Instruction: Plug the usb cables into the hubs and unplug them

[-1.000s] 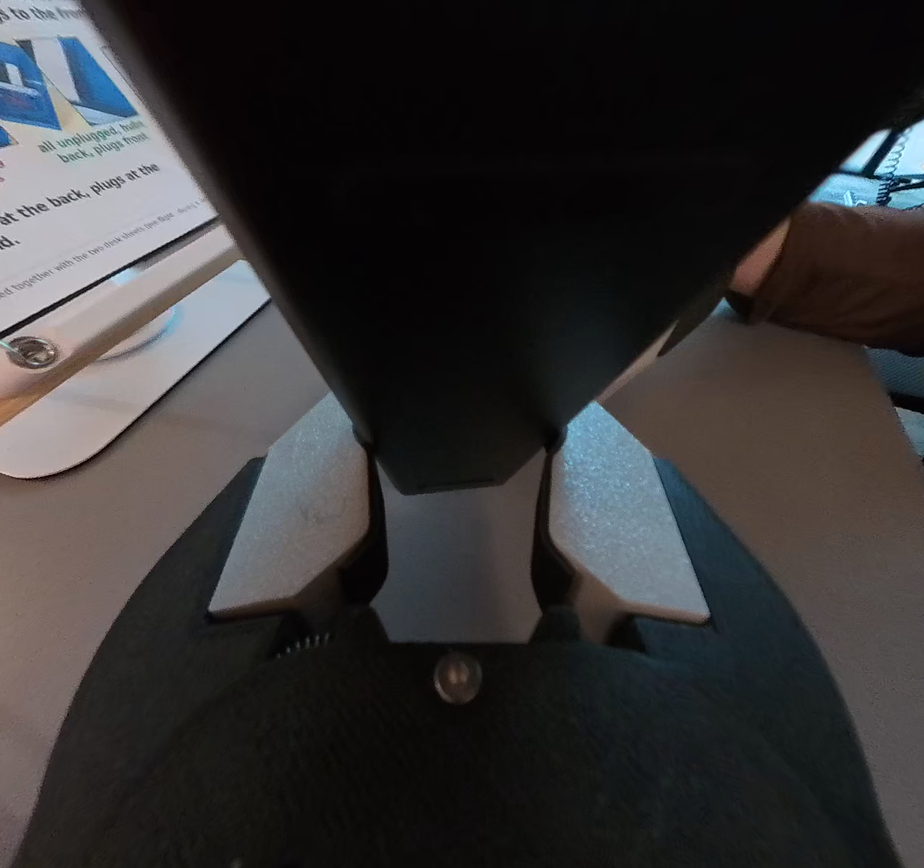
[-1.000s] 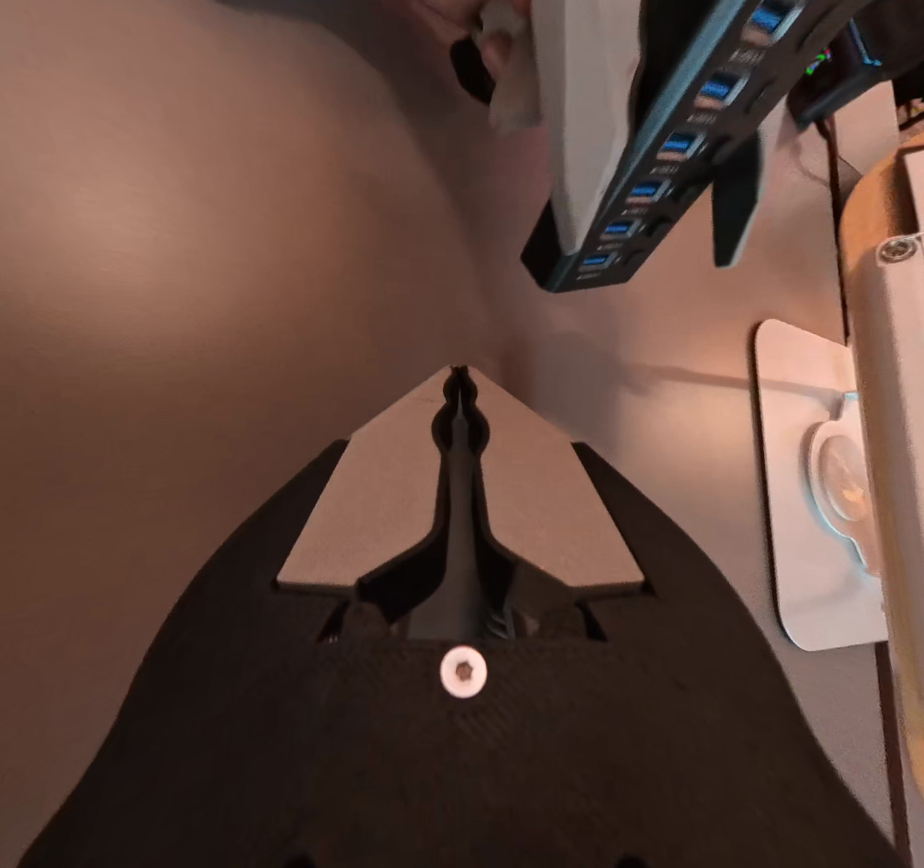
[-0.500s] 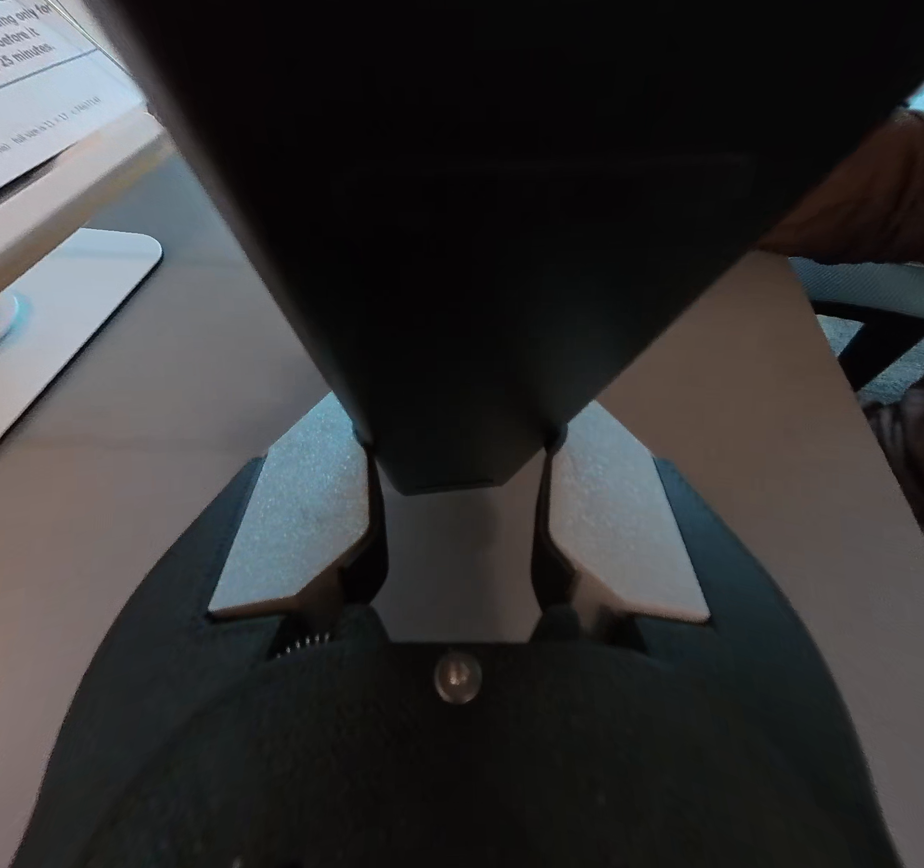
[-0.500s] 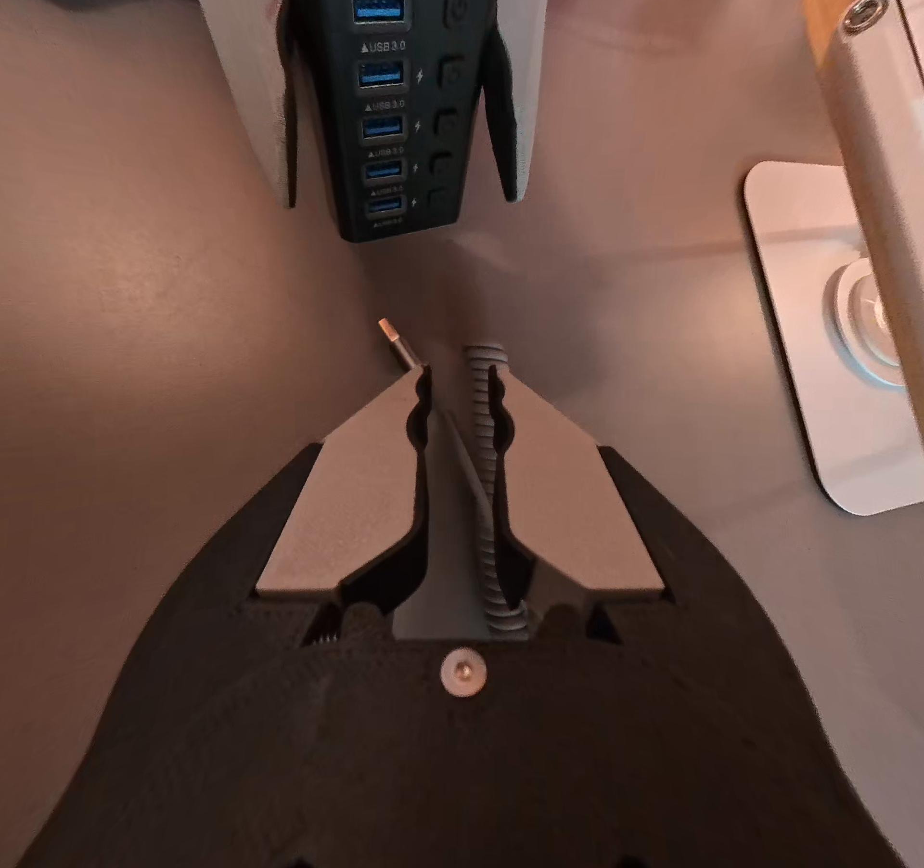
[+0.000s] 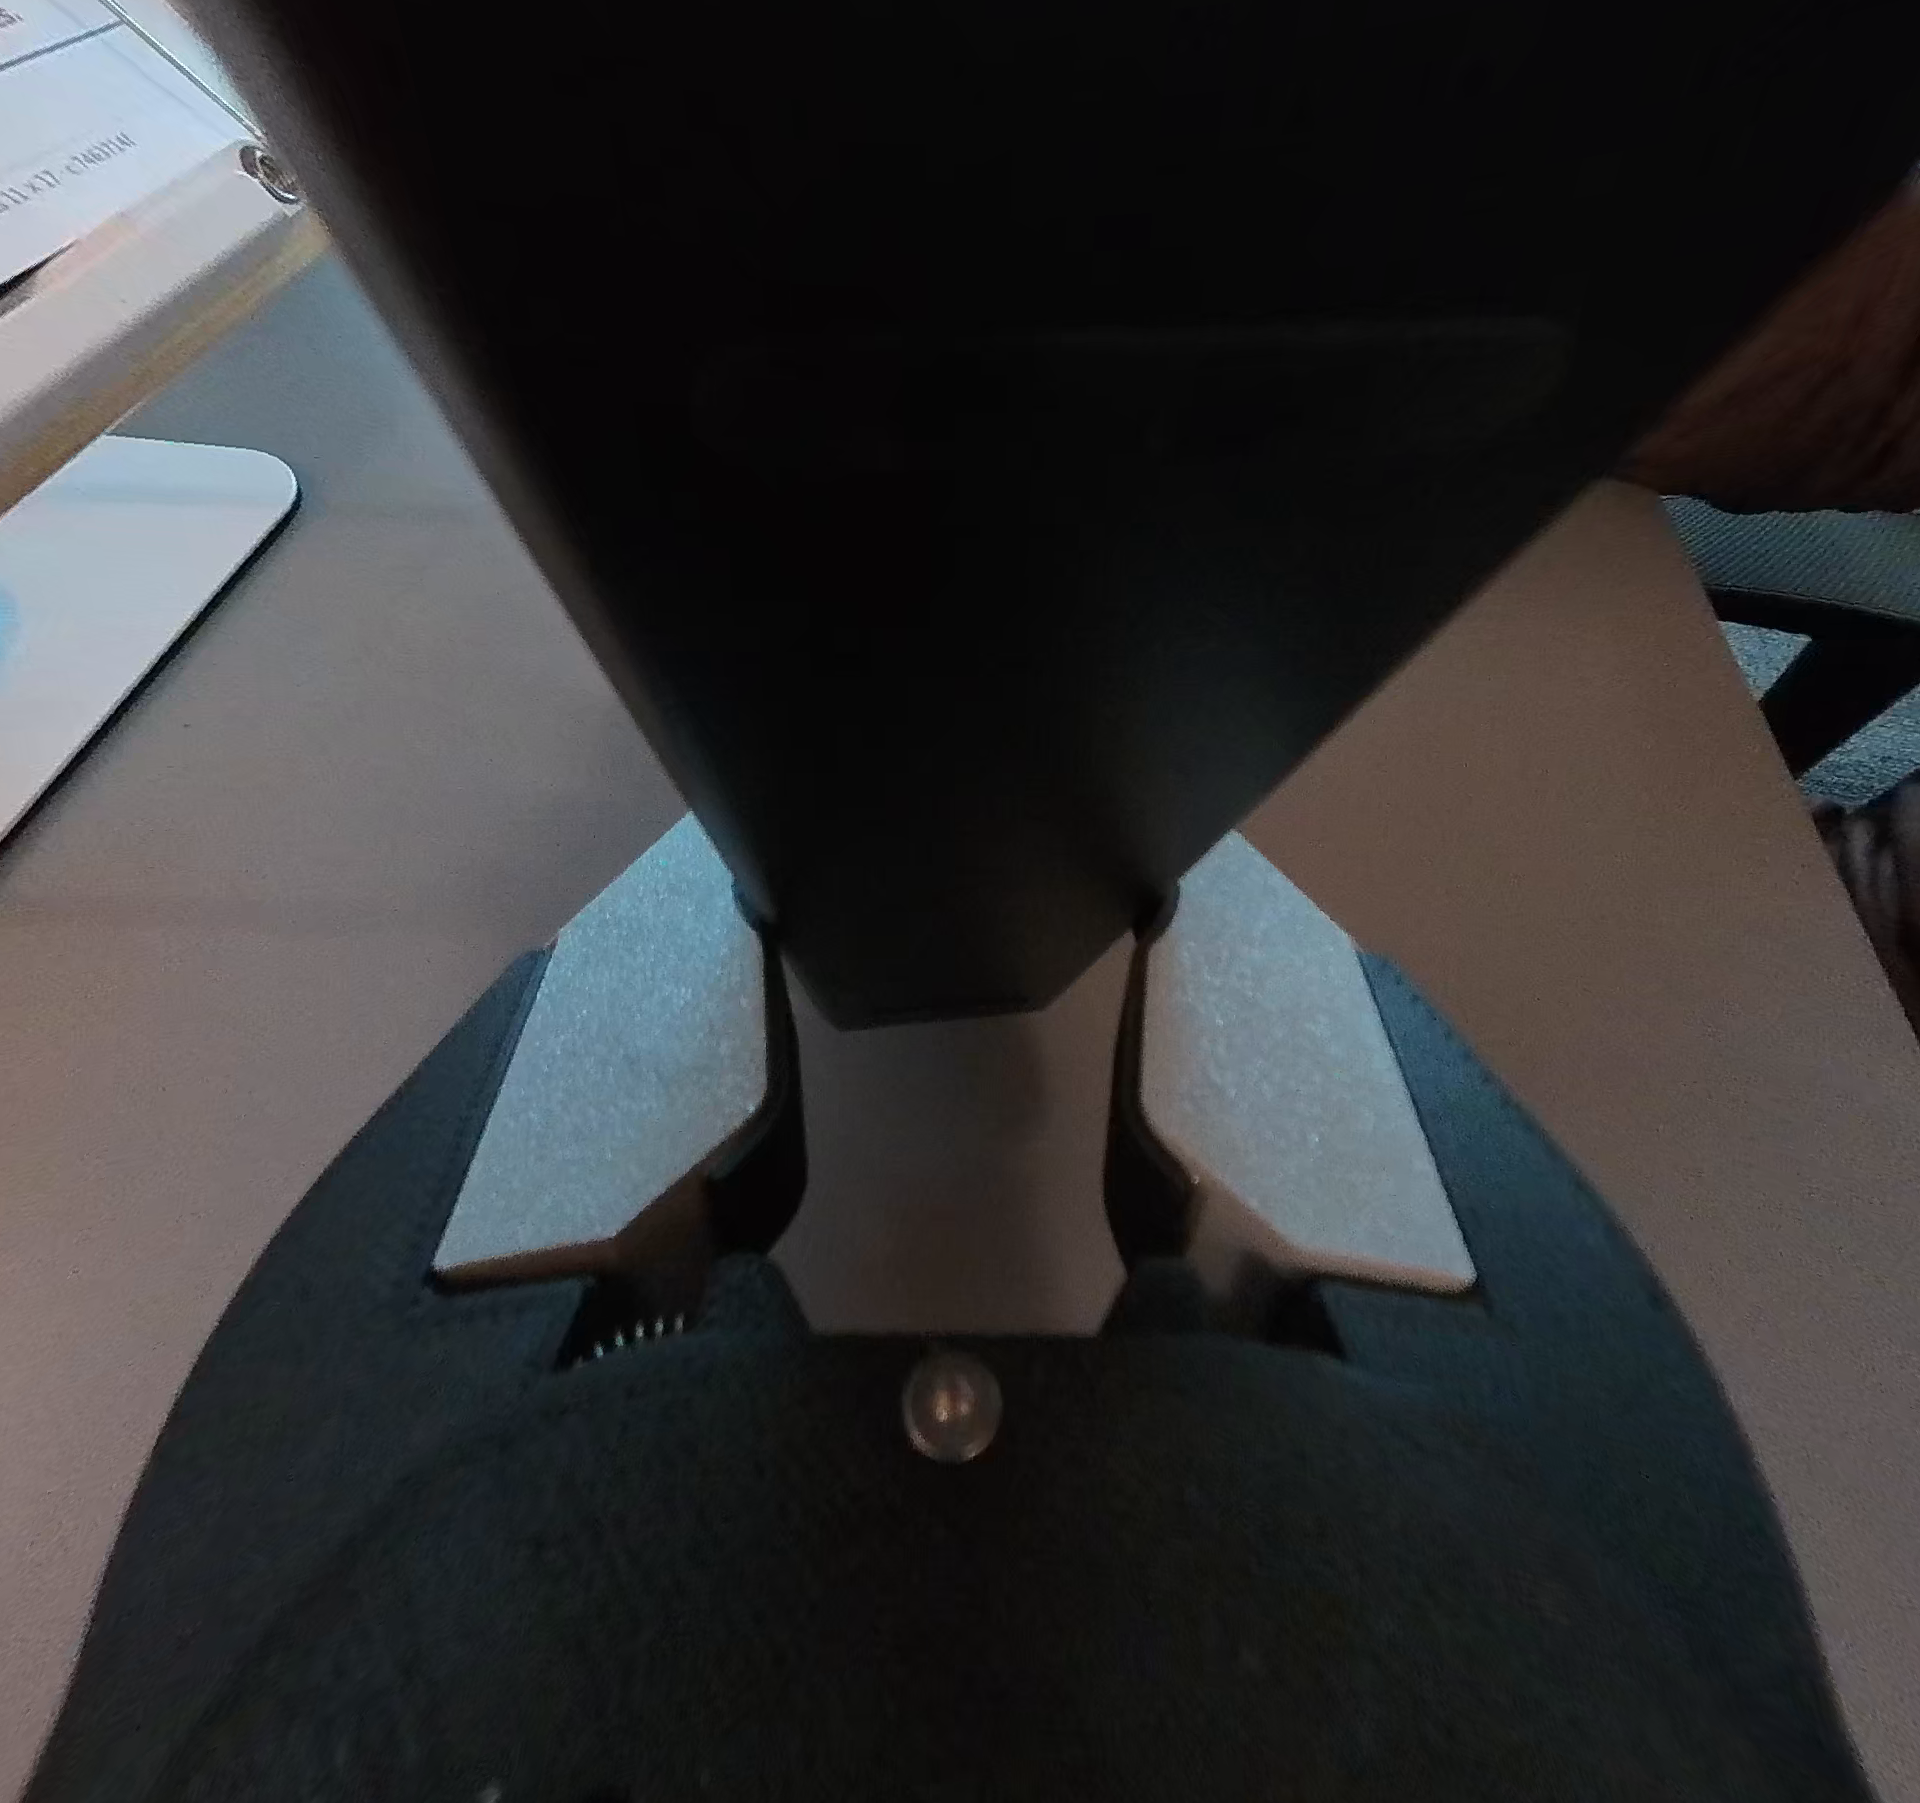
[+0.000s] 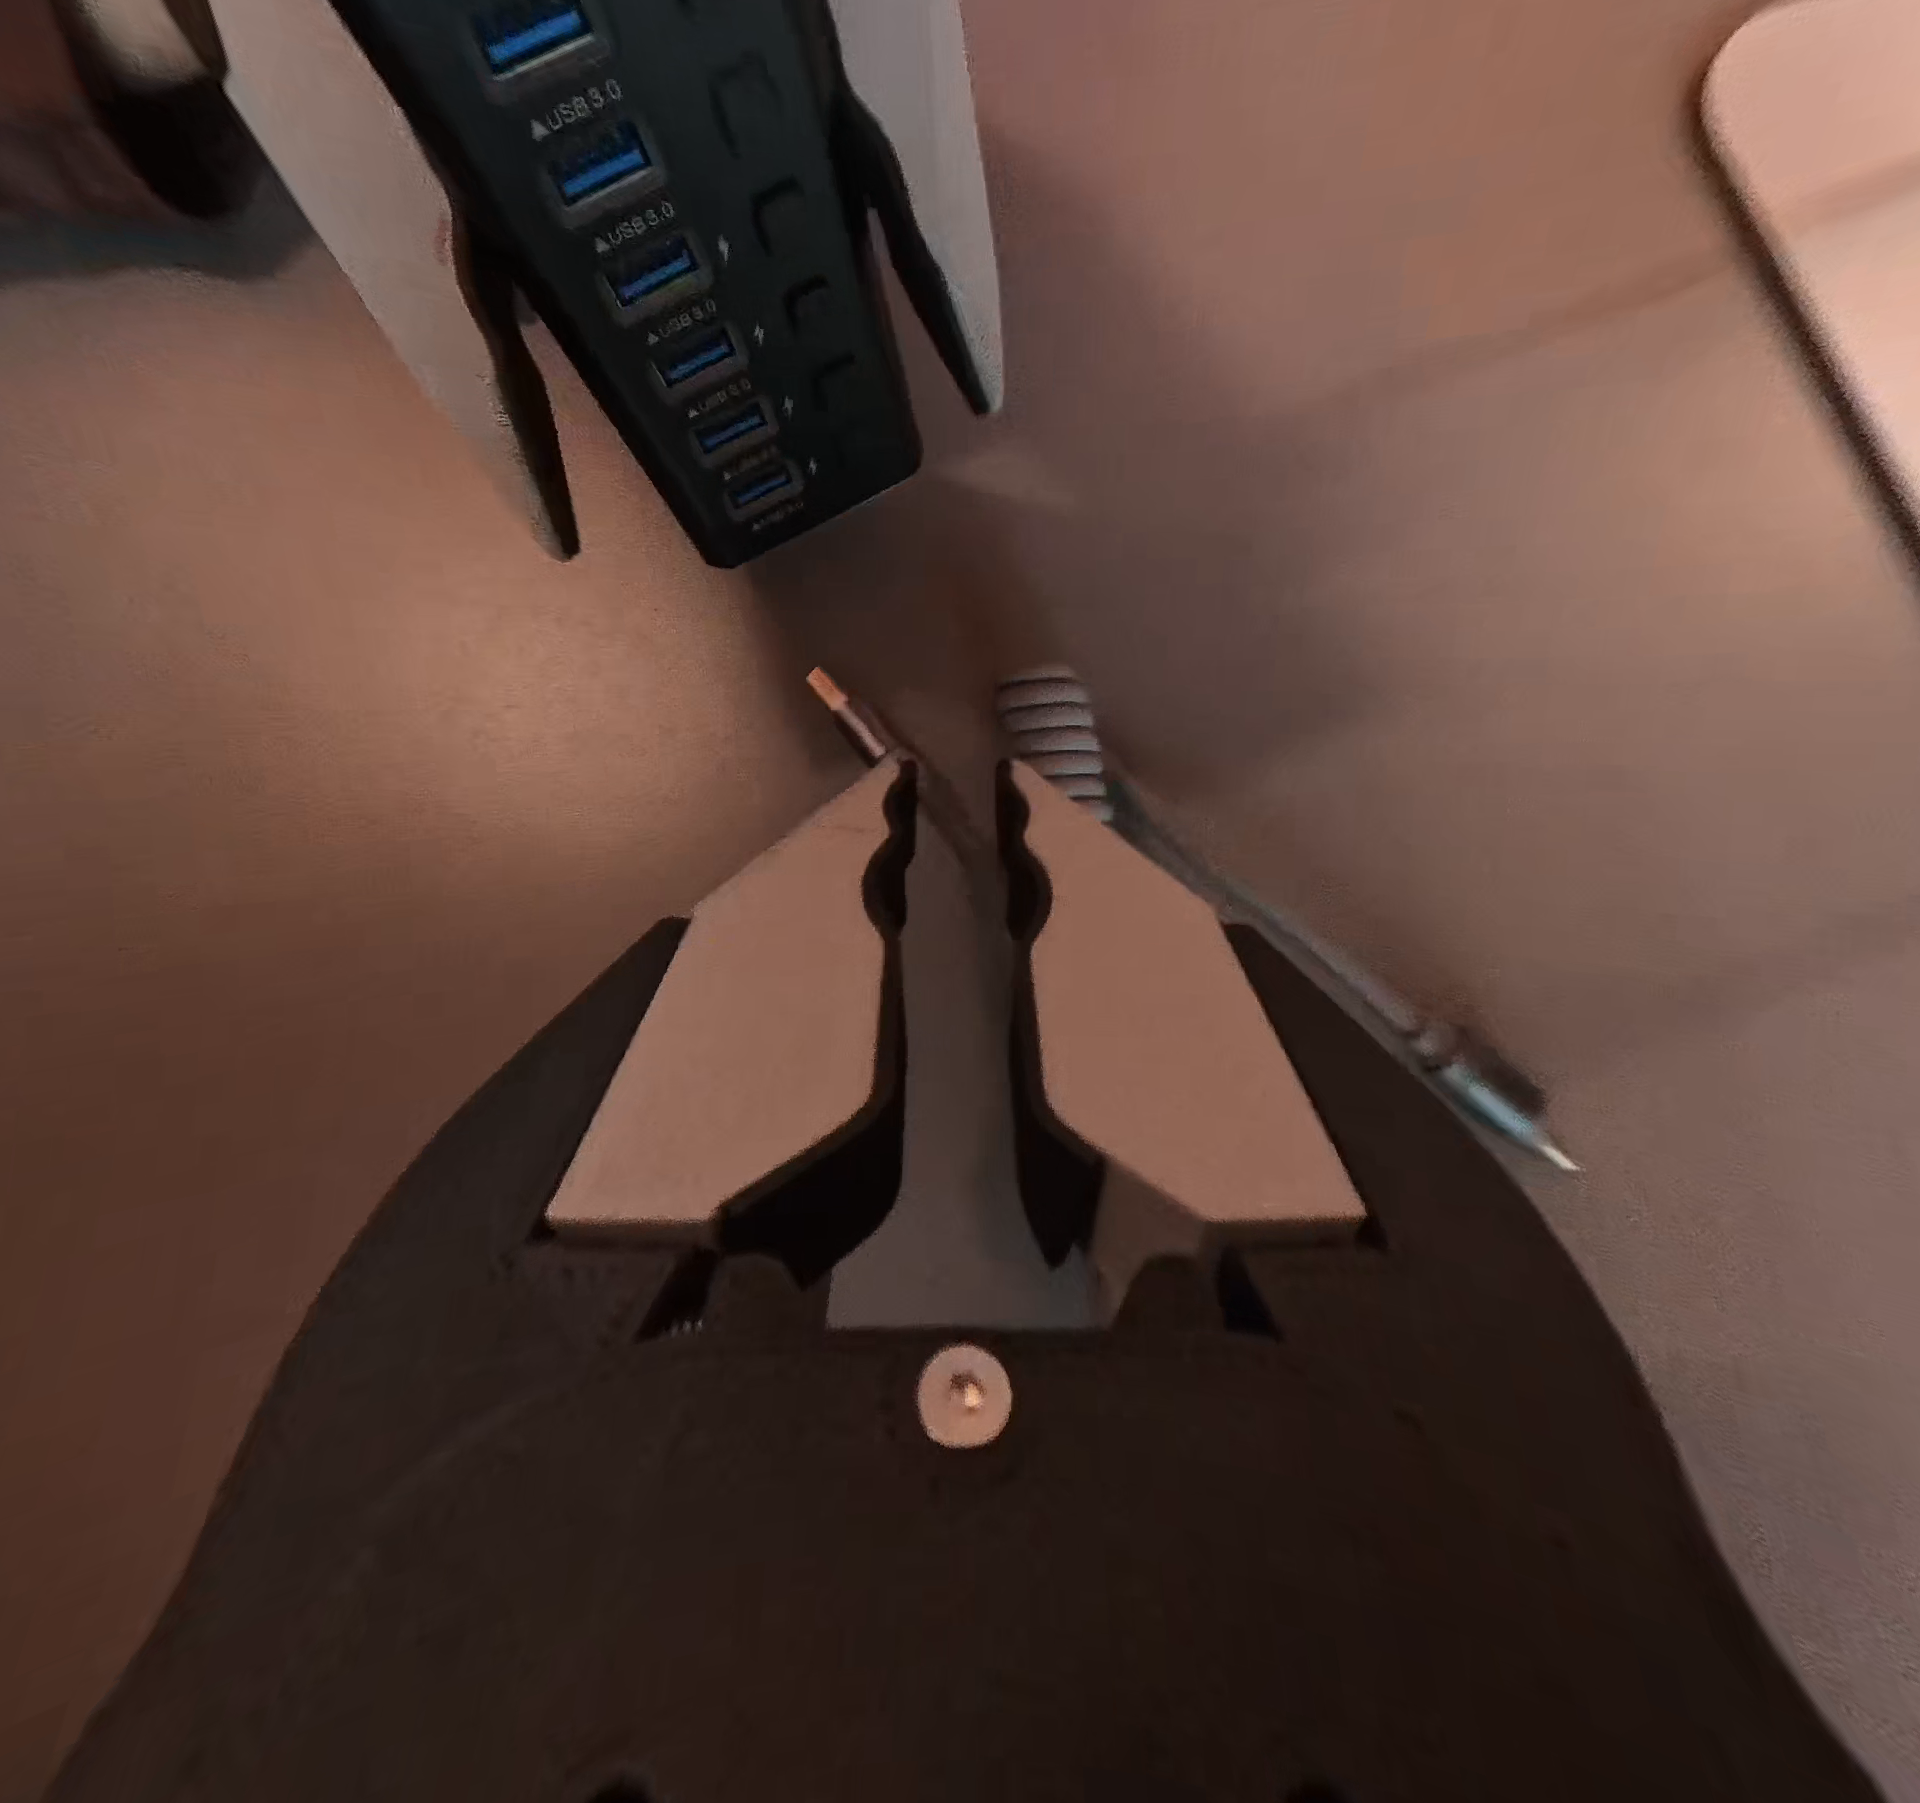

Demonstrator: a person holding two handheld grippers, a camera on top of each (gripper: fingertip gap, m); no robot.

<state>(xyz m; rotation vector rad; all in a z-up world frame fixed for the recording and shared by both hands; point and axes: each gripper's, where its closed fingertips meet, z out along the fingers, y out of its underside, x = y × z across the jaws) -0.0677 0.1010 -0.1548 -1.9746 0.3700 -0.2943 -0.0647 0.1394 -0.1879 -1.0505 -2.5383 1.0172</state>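
Observation:
In the left wrist view my left gripper (image 5: 951, 880) is shut on a black USB hub (image 5: 987, 403), which fills most of the frame above the table. The right wrist view shows the same hub (image 6: 644, 226) with a row of blue ports, clamped between the left gripper's white fingers (image 6: 925, 143). My right gripper (image 6: 954, 771) is low over the table, jaws a little apart and holding nothing. A cable lies under it: a small metal plug (image 6: 831, 691) just left of the tips, a grey coiled stretch (image 6: 1049, 714) just right of them, and another plug (image 6: 1475, 1088) farther right.
A white flat stand base (image 6: 1818, 195) lies on the grey-brown table (image 6: 1455, 610) at the right; it also shows at the left in the left wrist view (image 5: 104, 610), under a printed sheet on a wooden holder (image 5: 94, 122). A person's brown sleeve (image 5: 1829, 351) and a chair (image 5: 1808, 673) are at the right. Left tips to right tips: about 6 centimetres. The plug (image 6: 1475, 1088) lies around 11 centimetres away from my right fingertips.
My right gripper went from shut to open and its jaws have widened further. It came closer to the hub and the cable came into view under it. The left gripper swung with the hub.

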